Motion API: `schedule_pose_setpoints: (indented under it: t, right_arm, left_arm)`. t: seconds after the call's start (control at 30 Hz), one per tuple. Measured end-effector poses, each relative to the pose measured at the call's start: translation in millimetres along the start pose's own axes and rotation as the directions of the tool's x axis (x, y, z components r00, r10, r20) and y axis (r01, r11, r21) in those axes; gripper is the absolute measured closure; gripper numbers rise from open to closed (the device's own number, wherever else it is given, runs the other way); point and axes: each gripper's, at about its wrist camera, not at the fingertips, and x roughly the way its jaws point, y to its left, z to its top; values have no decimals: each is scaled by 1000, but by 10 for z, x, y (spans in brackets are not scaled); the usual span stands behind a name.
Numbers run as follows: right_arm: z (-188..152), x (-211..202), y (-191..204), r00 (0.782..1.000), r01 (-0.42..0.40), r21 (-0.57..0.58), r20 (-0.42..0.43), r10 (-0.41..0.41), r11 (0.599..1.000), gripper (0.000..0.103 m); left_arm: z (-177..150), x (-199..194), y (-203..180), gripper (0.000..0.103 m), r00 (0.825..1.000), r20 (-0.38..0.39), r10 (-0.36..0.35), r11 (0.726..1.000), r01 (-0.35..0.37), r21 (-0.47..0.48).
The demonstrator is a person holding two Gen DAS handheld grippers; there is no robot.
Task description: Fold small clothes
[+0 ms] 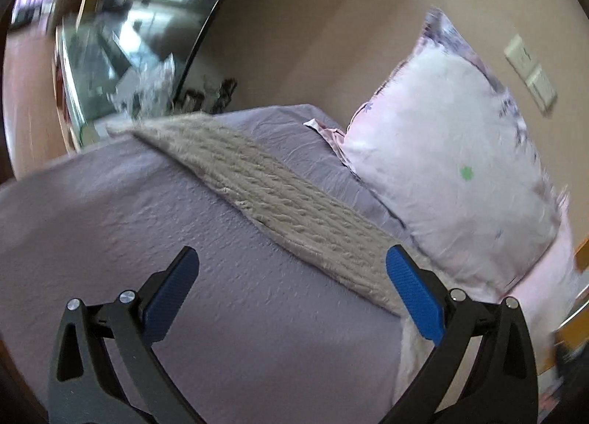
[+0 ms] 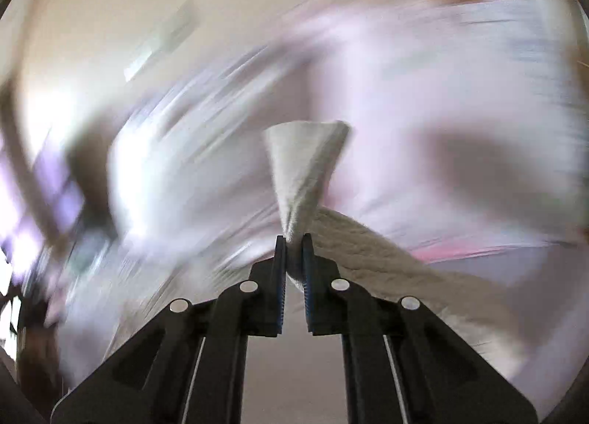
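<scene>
A beige knitted garment [image 1: 272, 184] lies stretched in a long strip across the lilac bedspread [image 1: 147, 225], running from the far left edge toward the near right. My left gripper [image 1: 291, 269] is open and empty, with its blue pads [image 1: 412, 291] just above the near end of the strip. In the right wrist view my right gripper [image 2: 293, 239] is shut on a corner of the same beige garment [image 2: 305, 166], which fans out above the fingertips and trails away to the right. That view is heavily blurred.
A pink and white floral pillow [image 1: 452, 173] leans against the beige wall [image 1: 294, 37] at the right of the bed. A large round mirror [image 1: 129, 26] stands at the left. Wall switches [image 1: 530, 74] are at the upper right.
</scene>
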Motion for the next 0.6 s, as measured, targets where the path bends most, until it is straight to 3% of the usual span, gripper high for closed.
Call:
schedule_pose_setpoints:
  t: [0.03,0.1,0.13,0.2,0.23,0.27,0.33,0.43,0.5,0.53,0.6]
  right_arm:
    - [-133,301,354,993,-65,-62,-100,59,996,93]
    - [-378,690,851,958,-158,-143,-261,116,977,93]
    - [-465,652,970,955,-172,-159,-271,124,972,91]
    - [-494,600,1028,959,-189,-168,-245,144,968,72]
    - [-450,538,964,967,-178,-153,-211,144,972,51]
    - [-409,445,852,976,-159,-127,-171,136,979,38]
    - [-425,153,647,987,-119,-88,-121,108,989,36]
    - [-432,-145,288,994,-54,-8,-91,54,998,36]
    - [-462,-235,40,997,-9,31,-74,11,999,33]
    - [-480,-257,-66,998,17,48,-59,-14,999,31]
    - [-495,-356,-292,999,47,99,-29,-44,994,30]
  left_arm:
    - [35,48,43,2,999,-17,-27,999,27,-23]
    - [99,116,113,2,998,-43,-42,998,40,-56]
    - [138,155,153,2,998,-53,-39,997,35,-75]
    - [207,242,212,3,996,-73,-43,993,34,-113]
    - [243,280,255,3,996,-83,-45,990,33,-134]
    - [269,327,291,6,995,-92,-45,987,30,-159]
    - [377,388,376,13,996,-83,-40,980,23,-199]
    - [537,483,563,33,997,-75,-37,960,15,-281]
    - [633,561,695,57,997,-74,-35,946,9,-325]
    - [665,592,751,63,997,-75,-35,939,7,-345]
    - [706,645,869,93,996,-87,-26,925,-9,-380]
